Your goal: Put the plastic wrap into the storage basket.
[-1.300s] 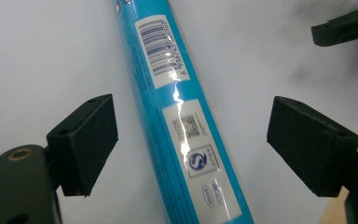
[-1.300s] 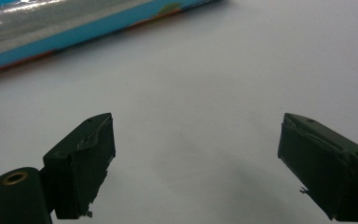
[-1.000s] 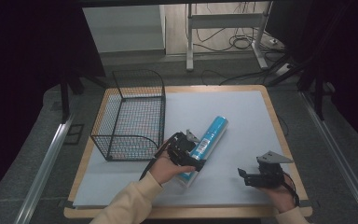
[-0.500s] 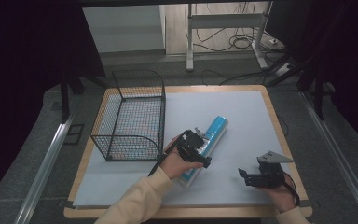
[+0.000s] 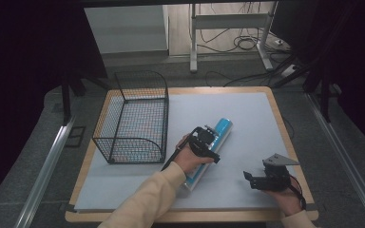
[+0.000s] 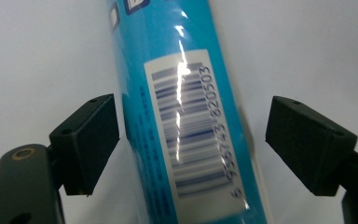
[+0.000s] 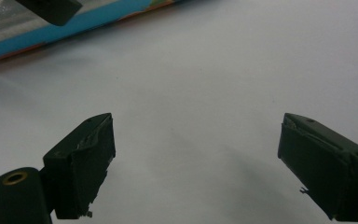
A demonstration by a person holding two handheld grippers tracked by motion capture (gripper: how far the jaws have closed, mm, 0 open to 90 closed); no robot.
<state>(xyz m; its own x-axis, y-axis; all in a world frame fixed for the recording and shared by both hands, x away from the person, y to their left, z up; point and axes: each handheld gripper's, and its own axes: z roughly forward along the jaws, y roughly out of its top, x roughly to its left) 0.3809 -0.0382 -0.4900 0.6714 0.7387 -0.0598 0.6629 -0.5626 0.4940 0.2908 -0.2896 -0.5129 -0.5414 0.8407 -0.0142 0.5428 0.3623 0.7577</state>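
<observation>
Blue tube [image 5: 212,147] lies flat on the table's pale mat [image 5: 247,118], slanting from near the front edge up toward the middle, just right of the wire basket [image 5: 135,121] that stands near the left edge. It is a long, glossy cylinder in shiny wrap, bright blue with a white barcode label [image 6: 193,135] and small print beside it. The left gripper [image 5: 203,145] hangs over the tube's middle; its jaws have just been closing a little yet stand wide on either side of the tube, clear of it. The right gripper [image 5: 266,179] sits near the front right corner, jaws spread wide over bare mat.
</observation>
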